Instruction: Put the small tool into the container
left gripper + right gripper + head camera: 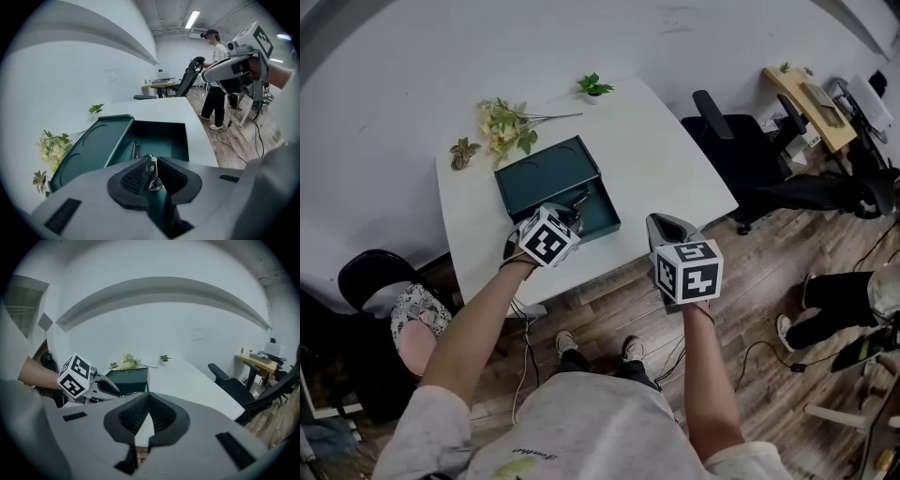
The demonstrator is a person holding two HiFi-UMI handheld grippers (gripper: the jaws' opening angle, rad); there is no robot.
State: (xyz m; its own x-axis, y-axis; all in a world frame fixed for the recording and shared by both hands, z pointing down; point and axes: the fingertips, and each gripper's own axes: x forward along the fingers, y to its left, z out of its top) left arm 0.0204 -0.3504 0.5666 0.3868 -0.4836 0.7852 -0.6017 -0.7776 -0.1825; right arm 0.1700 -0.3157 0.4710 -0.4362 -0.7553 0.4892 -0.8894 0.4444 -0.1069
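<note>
White walls and a wood-plank floor (769, 281) frame a white table (675, 159) where a person stands with a gripper in each hand. On the table a dark green container (602, 211) lies open, with its lid (546, 169) folded flat at its 9 o'clock side. A bunch of pale flowers (502, 122) lies at 11 o'clock from the container, and a small potted plant (593, 87) stands at 1 o'clock near the far edge. The left gripper (153, 159) sits at the container's 6 o'clock end, its jaws pinched on the small tool (153, 178), a shiny metal piece held between the ribbed pads over the near end of the open tray. A thin metal piece (135, 150) lies inside the tray against its 9 o'clock wall. The right gripper (149, 397) hangs at about 4 o'clock from the container, past the table's near edge and above the floor, well apart from the left one; its jaws meet at the tips with nothing between them. A black office chair (736, 145) stands at 3 o'clock of the table, and another person (216, 79) stands farther down the room.
</note>
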